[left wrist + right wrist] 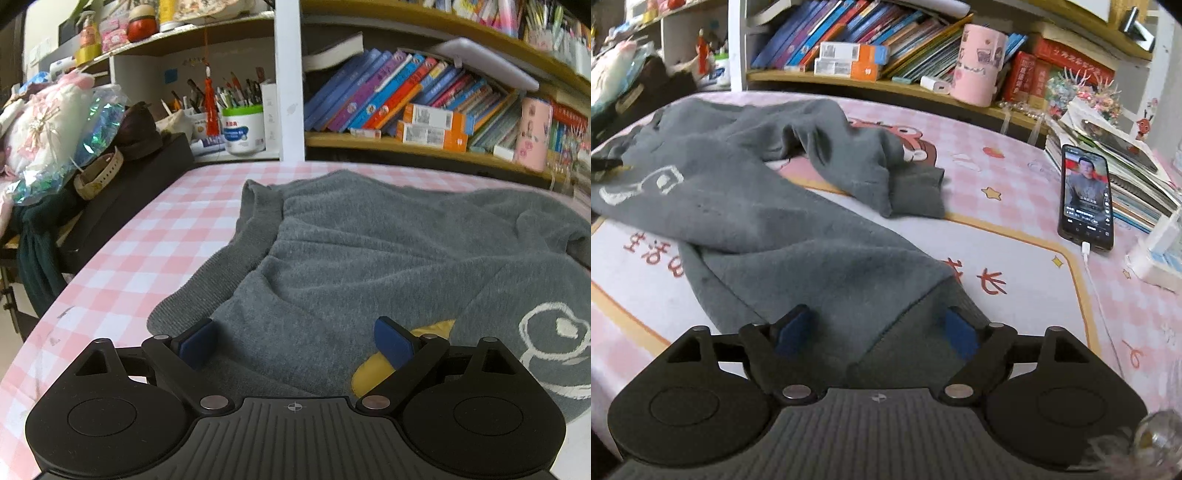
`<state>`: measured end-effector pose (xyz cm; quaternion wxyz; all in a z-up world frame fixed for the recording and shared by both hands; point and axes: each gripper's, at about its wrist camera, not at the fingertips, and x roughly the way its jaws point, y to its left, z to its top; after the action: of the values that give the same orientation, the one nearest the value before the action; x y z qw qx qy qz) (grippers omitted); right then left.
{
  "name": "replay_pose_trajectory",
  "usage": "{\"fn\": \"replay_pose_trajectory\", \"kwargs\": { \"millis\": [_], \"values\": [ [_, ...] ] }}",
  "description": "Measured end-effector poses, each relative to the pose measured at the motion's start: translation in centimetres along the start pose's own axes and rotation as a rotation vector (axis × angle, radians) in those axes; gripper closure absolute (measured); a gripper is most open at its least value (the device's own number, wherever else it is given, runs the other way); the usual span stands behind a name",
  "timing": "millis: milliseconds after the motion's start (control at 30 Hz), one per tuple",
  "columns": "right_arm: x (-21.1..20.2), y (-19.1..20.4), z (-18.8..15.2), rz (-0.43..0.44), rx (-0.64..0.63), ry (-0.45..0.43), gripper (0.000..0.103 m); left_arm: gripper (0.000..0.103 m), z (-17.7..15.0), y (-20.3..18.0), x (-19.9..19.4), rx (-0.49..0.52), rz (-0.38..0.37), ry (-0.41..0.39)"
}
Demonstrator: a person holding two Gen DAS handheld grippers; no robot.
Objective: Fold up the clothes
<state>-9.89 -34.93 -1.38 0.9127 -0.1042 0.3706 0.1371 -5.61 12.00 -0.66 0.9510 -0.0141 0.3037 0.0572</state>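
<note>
On the pink checked tablecloth (155, 229) the grey sweatshirt (369, 240) lies spread and rumpled. The left gripper (295, 341) and right gripper (875, 332) both gape over cloth, pinching nothing; each should bite a full edge before closing.

A grey sweater (369, 240) is showing a white drawn print (550, 332) and a yellow patch (373, 373), lying on a tablecloth (147, 240) that is displaying pink and white checks. The grippers' pads (197, 345) are showing dark blue against black frames. Behind, books (388, 92) are showing blue, purple and red spines, and a cup (979, 62) is showing pale pink.
</note>
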Motion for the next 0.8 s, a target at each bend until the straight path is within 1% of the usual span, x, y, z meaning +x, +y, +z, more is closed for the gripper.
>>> {"fn": "replay_pose_trajectory", "kwargs": {
  "millis": [100,200,233,267,300,333,367,433,467,500,533,567,600,633,700,733,800],
  "values": [
    [-0.2,-0.8,-0.2,0.016,0.0,0.017,0.025,0.009,-0.1,0.8,-0.7,-0.039,-0.027,-0.039],
    [-0.5,-1.5,-0.6,0.024,0.014,0.022,0.025,0.012,0.1,0.7,-1.3,-0.004,-0.051,-0.054],
    [-0.4,-1.7,-0.6,0.031,0.02,0.022,0.025,0.017,0.3,0.5,-1.2,0.037,-0.098,-0.038],
    [-0.3,-2.0,-0.7,0.039,0.027,0.023,0.024,0.027,0.5,0.2,-1.0,0.078,-0.145,-0.022],
    [-0.2,-2.2,-0.7,0.046,0.033,0.024,0.022,0.034,0.6,0.0,-0.9,0.119,-0.191,-0.006],
    [-0.2,-2.4,-0.7,0.053,0.04,0.025,0.022,0.045,0.8,-0.3,-0.7,0.16,-0.238,0.009],
    [-0.1,-2.5,-0.7,0.057,0.033,0.027,0.022,0.053,1.0,-0.5,-0.5,0.197,-0.281,0.026],
    [0.0,-3.0,-0.4,0.059,0.018,0.036,0.022,0.054,1.7,-0.3,0.5,0.214,-0.328,0.056],
    [0.2,-3.4,-0.3,0.044,0.013,0.036,0.022,0.058,2.1,0.0,0.9,0.205,-0.335,0.067],
    [0.3,-3.8,-0.2,0.028,0.009,0.037,0.022,0.065,2.7,0.3,1.5,0.201,-0.321,0.077],
    [0.4,-4.3,-0.2,-0.013,0.006,0.034,0.021,0.078,3.2,0.5,2.1,0.203,-0.297,0.088],
    [0.6,-4.8,-0.1,-0.054,0.002,0.03,0.021,0.074,3.5,0.7,2.8,0.224,-0.251,0.098],
    [0.8,-5.3,0.0,-0.124,-0.013,0.022,0.021,0.074,3.9,1.1,3.4,0.228,-0.241,0.093],
    [1.1,-5.8,0.2,-0.193,-0.029,0.013,0.021,0.074,4.3,1.6,4.1,0.205,-0.235,0.1],
    [1.7,-6.3,0.4,-0.253,-0.035,0.0,0.021,0.084,5.1,2.6,5.4,0.169,-0.222,0.11],
    [2.0,-6.1,0.6,-0.276,-0.045,-0.007,0.021,0.084,5.3,2.6,5.8,0.179,-0.212,0.102],
    [2.5,-5.3,0.9,-0.3,-0.088,-0.021,0.021,0.084,5.6,3.0,6.3,0.141,-0.203,0.099]
  ]
}}
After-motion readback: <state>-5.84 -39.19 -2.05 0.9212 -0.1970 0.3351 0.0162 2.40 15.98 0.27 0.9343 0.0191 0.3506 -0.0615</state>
